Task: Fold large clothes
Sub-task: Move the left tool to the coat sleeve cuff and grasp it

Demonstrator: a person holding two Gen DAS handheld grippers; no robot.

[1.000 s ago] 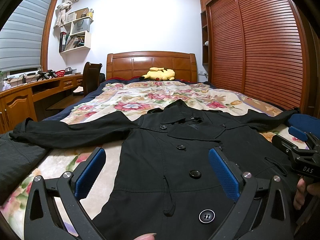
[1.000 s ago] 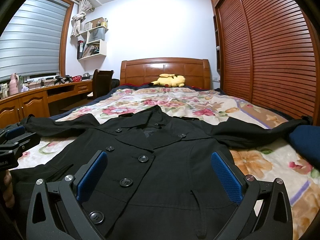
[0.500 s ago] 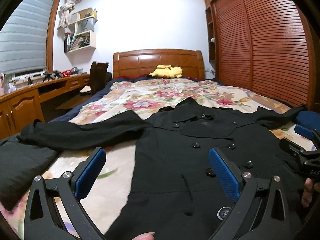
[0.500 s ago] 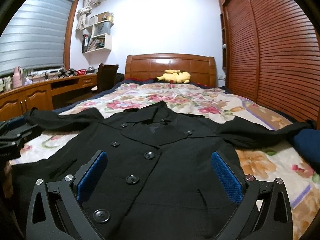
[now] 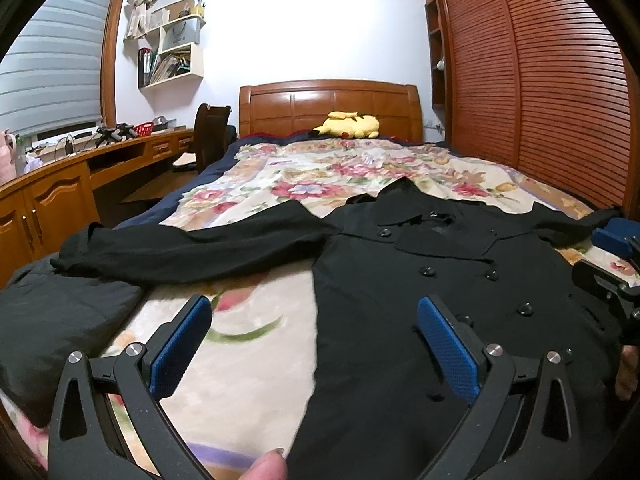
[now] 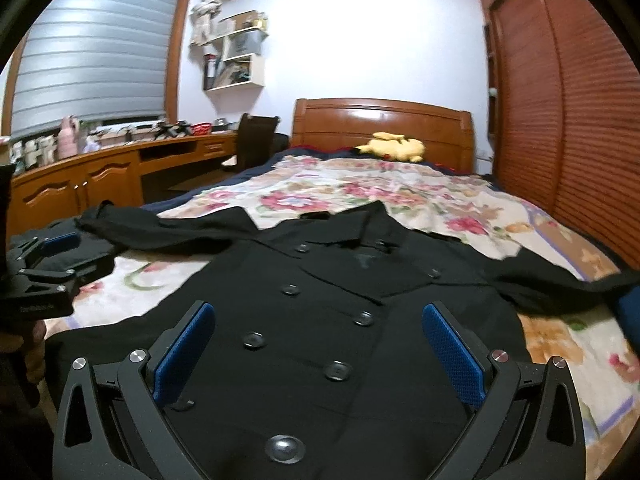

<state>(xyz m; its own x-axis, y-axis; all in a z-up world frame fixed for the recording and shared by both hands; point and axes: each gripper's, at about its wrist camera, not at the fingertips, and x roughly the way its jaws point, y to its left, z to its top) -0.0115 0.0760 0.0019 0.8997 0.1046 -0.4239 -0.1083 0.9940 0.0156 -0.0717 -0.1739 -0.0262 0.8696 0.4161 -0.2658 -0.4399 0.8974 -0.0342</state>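
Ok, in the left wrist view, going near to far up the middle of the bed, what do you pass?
Left gripper → black coat → floral bedspread → yellow plush toy → wooden headboard.

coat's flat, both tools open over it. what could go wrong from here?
1. The left sleeve ends on a dark folded garment; a pinch there might take both.
2. The black coat lies on a loose floral bedspread; a deep grasp by the left tool or right tool might catch it.
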